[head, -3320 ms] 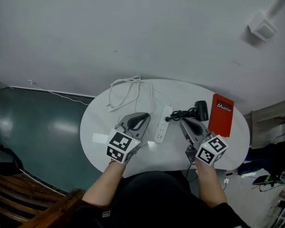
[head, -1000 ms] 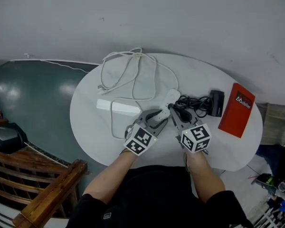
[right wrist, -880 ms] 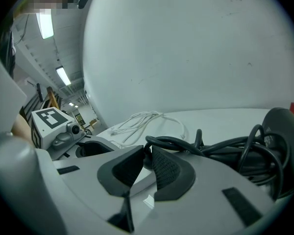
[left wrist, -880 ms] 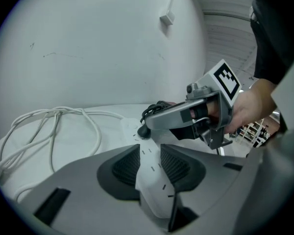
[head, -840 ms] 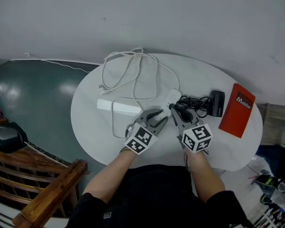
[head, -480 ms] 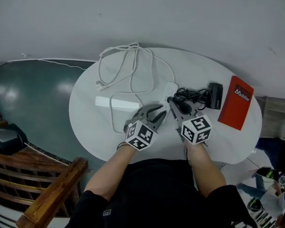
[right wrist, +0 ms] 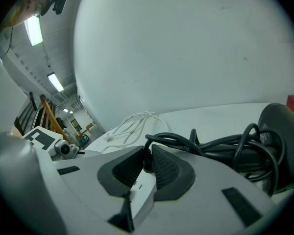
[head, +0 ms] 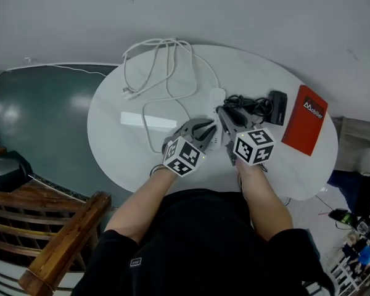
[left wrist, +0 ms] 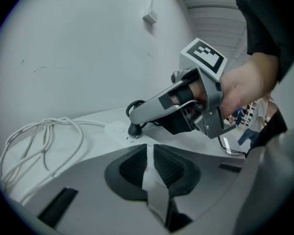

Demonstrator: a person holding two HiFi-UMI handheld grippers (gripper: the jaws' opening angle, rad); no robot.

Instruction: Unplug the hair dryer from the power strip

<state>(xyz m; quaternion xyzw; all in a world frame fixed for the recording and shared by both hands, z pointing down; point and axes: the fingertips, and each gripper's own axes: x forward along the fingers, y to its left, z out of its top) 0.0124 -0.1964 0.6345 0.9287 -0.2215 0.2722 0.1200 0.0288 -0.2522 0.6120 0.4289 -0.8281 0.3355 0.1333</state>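
White plastic power strip (head: 216,97), mid-tabletop (head: 129,91), is now clamped in the closing jaws of the left hand-held gripper (left wrist: 148,161) (wide apart a second ago). The right hand-held gripper (right wrist: 146,166) pinches the black round plug (left wrist: 134,129), so pulling looks ready.

the left grey two-jaw gripper (head: 208,130) points forward and downward, its jaws closing on the near end of the white plastic power strip (head: 217,95). close beside it, the right grey two-jaw gripper (head: 224,115) pinches the black hair dryer plug (right wrist: 146,163). bare forearms (head: 139,205) run parallel.
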